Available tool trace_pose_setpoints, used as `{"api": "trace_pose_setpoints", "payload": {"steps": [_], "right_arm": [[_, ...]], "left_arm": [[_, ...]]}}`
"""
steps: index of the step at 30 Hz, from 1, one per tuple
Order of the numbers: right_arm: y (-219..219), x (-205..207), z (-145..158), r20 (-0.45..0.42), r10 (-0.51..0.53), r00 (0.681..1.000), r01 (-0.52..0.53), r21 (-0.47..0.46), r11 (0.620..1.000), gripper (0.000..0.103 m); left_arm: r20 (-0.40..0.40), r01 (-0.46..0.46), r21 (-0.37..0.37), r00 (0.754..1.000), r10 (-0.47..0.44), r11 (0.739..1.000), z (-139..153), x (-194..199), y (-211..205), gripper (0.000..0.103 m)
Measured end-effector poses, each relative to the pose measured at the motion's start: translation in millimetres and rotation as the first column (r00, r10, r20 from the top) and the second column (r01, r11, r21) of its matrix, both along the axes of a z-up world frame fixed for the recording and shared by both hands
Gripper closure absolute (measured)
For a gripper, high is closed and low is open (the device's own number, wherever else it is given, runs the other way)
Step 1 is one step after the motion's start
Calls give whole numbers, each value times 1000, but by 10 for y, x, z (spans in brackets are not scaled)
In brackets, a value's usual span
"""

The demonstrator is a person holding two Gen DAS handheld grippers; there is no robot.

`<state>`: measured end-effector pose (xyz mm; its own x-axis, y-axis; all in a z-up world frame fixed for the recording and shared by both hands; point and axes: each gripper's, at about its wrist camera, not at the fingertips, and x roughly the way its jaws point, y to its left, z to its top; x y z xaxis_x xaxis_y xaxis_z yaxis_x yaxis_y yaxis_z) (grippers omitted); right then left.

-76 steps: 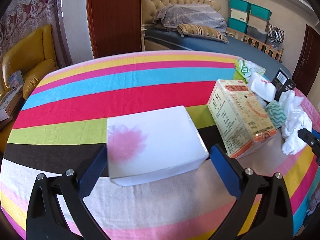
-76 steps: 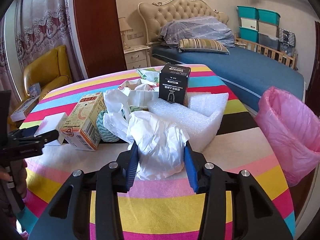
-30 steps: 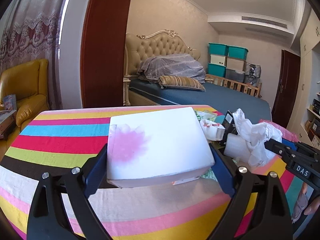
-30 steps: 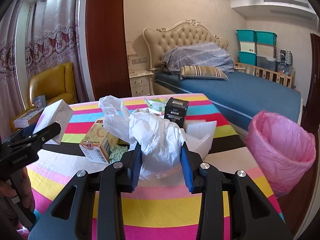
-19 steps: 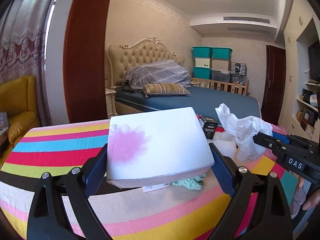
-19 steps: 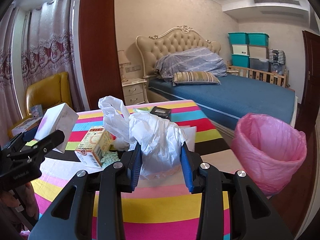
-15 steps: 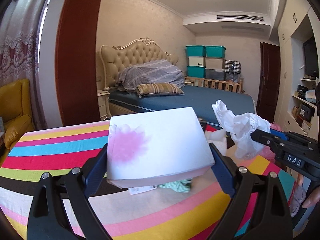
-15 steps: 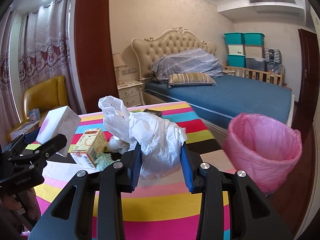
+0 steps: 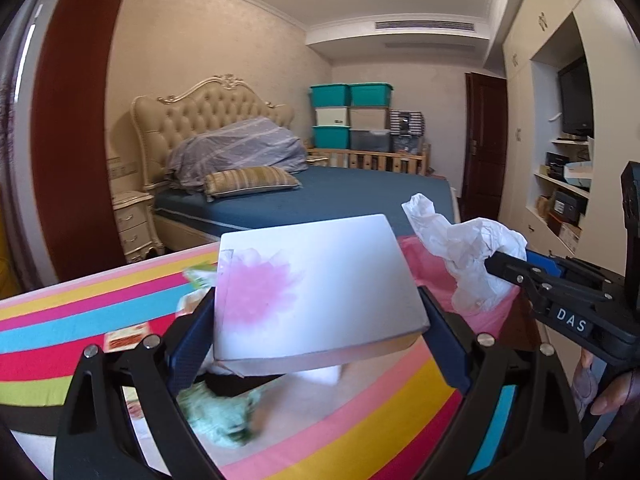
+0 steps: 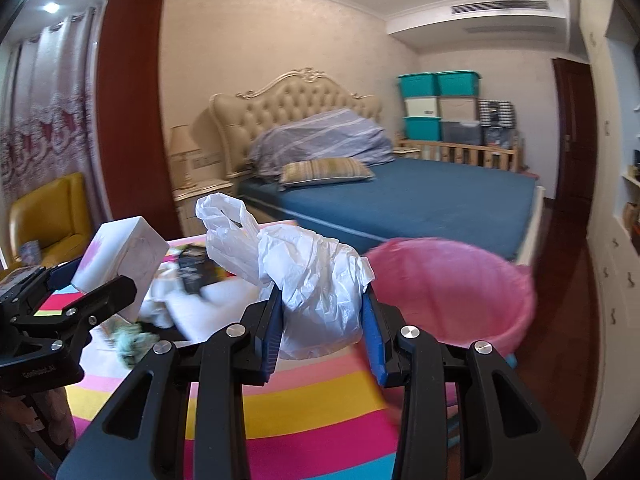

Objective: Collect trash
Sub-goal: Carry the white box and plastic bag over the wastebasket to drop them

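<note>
My left gripper (image 9: 316, 326) is shut on a white box with a pink flower print (image 9: 312, 284), held in the air above the striped table. That box (image 10: 120, 256) shows again at the left of the right wrist view. My right gripper (image 10: 322, 320) is shut on a crumpled white plastic bag (image 10: 316, 284), which also appears at the right of the left wrist view (image 9: 468, 256). A bin lined with a pink bag (image 10: 452, 288) stands just beyond the table's right edge, right of the held bag. In the left wrist view its pink liner (image 9: 428, 272) peeks out behind the box.
On the striped tablecloth (image 10: 304, 408) lie a teal cloth (image 9: 216, 416), a black box (image 10: 192, 272), white wrapping and a printed carton (image 9: 124, 338). A blue bed (image 10: 420, 200) stands behind the table, a yellow armchair (image 10: 52, 216) at the left. A hand (image 9: 612, 392) holds the right gripper.
Both grippers have swung to the right with their loads. The pink bin now sits closer behind the plastic bag, and the table's trash has slid left in both views.
</note>
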<state>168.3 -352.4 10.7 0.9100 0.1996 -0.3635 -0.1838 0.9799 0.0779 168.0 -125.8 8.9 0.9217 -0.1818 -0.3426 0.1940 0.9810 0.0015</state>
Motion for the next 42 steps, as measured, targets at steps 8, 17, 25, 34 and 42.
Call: {"api": "trace_pose_setpoints", "payload": {"steps": [8,17,25,34,42], "right_arm": [[-673,376,-82,-38,-82,996,82,-5,997,67],[-1173,776,-189,-70,-108,992,109,7,994,67],[-1344,1020,-238,-67,-77,995,78,8,997,63],[-1659,1077,-211,-48,-109,993,113,92,989,35],[-1609,744,-157,-45,-117,992,122,102,987,35]], "left_arm": [[-23,148,-17,989,-148,989,-7,508,-602,12],[-91,243,-77,964,-249,967,-151,1127,-1141,12],[-125,286,-85,947,-295,955,-275,1500,-1443,11],[-127,270,-112,951,-283,956,-311,1613,-1406,5],[-105,222,-110,967,-233,969,-190,1332,-1169,5]]}}
